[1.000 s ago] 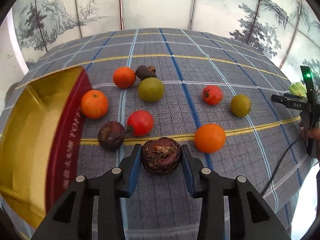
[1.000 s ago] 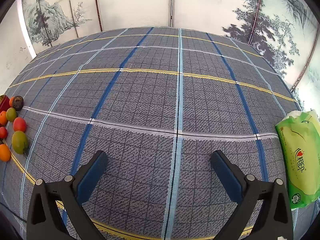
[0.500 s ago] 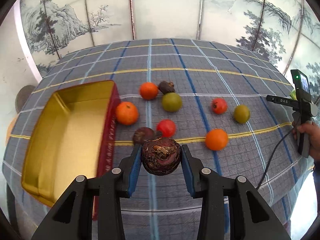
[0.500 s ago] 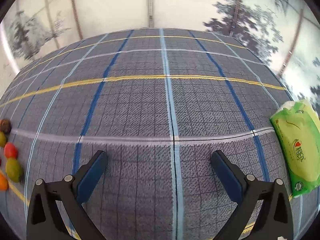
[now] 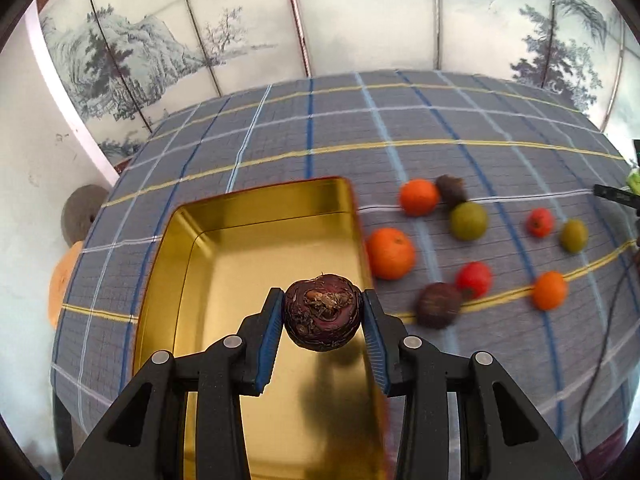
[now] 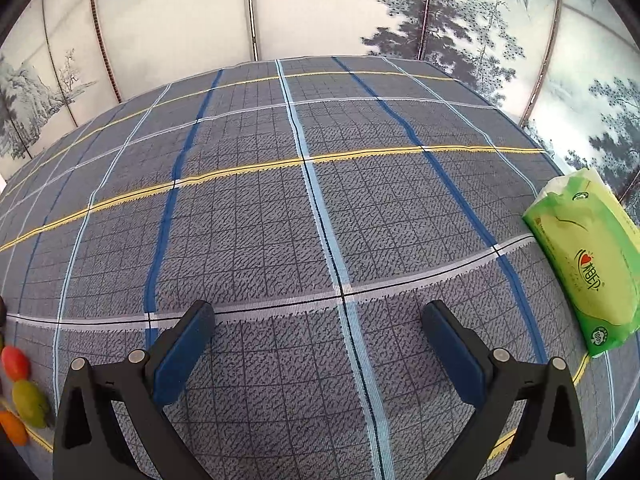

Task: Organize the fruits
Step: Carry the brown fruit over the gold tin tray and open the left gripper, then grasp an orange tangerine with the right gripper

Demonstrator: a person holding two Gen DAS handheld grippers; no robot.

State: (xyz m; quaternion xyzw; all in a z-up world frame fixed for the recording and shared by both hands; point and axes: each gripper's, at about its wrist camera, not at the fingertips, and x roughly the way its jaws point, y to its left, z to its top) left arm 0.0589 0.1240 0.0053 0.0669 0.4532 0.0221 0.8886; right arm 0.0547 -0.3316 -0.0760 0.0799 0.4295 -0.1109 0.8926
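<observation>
The left gripper (image 5: 322,316) clamps a dark purple fruit (image 5: 322,311) above the gold tin (image 5: 256,216), while the right gripper (image 6: 318,354) is spread wide.

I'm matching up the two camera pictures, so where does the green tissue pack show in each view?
Left wrist: the tissue pack is only a green sliver at the far right edge, beside the fruits.
Right wrist: it lies in full at the right edge, on the cloth.
Shared landmark: the plaid cloth with its yellow stripe.
</observation>
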